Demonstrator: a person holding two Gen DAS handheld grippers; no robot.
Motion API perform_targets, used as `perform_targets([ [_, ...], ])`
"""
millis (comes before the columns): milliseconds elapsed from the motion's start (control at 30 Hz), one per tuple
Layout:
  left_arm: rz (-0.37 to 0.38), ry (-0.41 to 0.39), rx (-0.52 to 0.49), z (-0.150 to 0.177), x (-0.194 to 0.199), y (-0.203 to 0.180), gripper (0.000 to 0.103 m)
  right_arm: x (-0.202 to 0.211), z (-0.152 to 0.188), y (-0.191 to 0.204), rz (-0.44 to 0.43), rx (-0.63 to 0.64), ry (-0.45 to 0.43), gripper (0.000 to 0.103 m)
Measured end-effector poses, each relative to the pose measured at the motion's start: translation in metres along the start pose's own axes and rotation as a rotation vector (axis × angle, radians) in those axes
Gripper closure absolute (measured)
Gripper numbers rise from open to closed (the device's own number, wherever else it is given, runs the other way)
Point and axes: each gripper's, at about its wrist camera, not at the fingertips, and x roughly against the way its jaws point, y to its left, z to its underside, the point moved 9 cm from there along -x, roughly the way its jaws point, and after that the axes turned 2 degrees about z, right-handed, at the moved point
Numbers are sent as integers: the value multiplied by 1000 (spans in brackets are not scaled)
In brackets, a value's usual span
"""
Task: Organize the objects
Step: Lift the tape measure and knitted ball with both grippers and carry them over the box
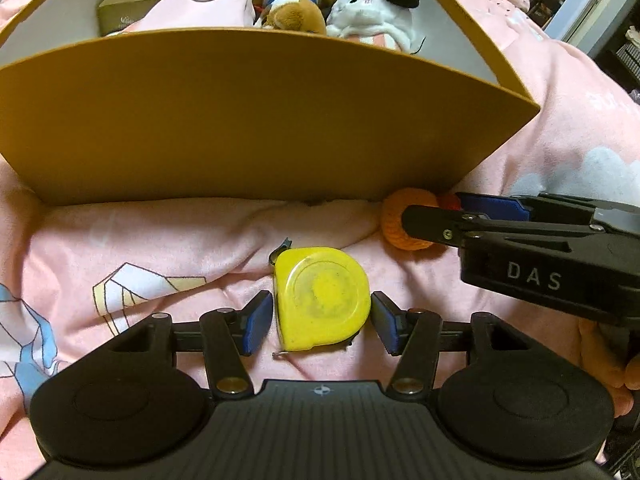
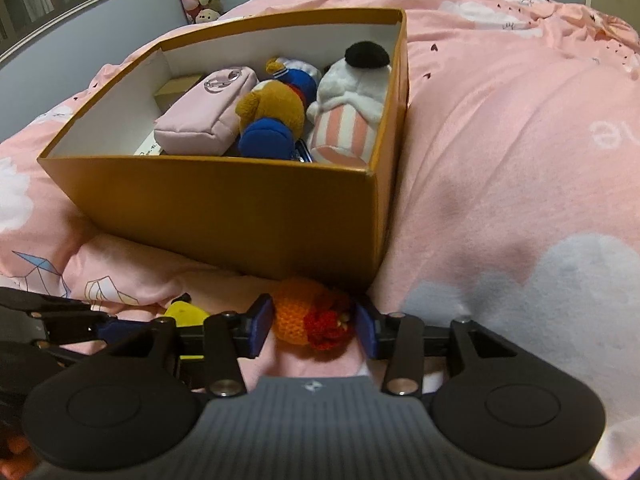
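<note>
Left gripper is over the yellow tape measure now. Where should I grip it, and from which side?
Grip the yellow tape measure across its two narrow edges, coming down from above. It lies flat on the pink bedding, round face up, so only the edges offer opposing surfaces. The left gripper already straddles it, jaws open, pads just clear of each edge.

Left gripper (image 1: 322, 322) fingers straddle the yellow tape measure (image 1: 322, 298), not quite touching

Your left wrist camera looks steeply down past its own fingers, close over the pink printed bedspread (image 1: 160, 240), facing the near wall of the open orange cardboard box (image 1: 256, 120); your right wrist camera sits further right, tilted less steeply, seeing into the box (image 2: 240, 208); both views share box and bedspread (image 2: 500, 160).
</note>
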Motion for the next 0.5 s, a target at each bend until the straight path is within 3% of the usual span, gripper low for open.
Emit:
perform_targets([
  [500,25,-25,26,4,11,10,44,-6,4,7,-68,-5,21,56],
])
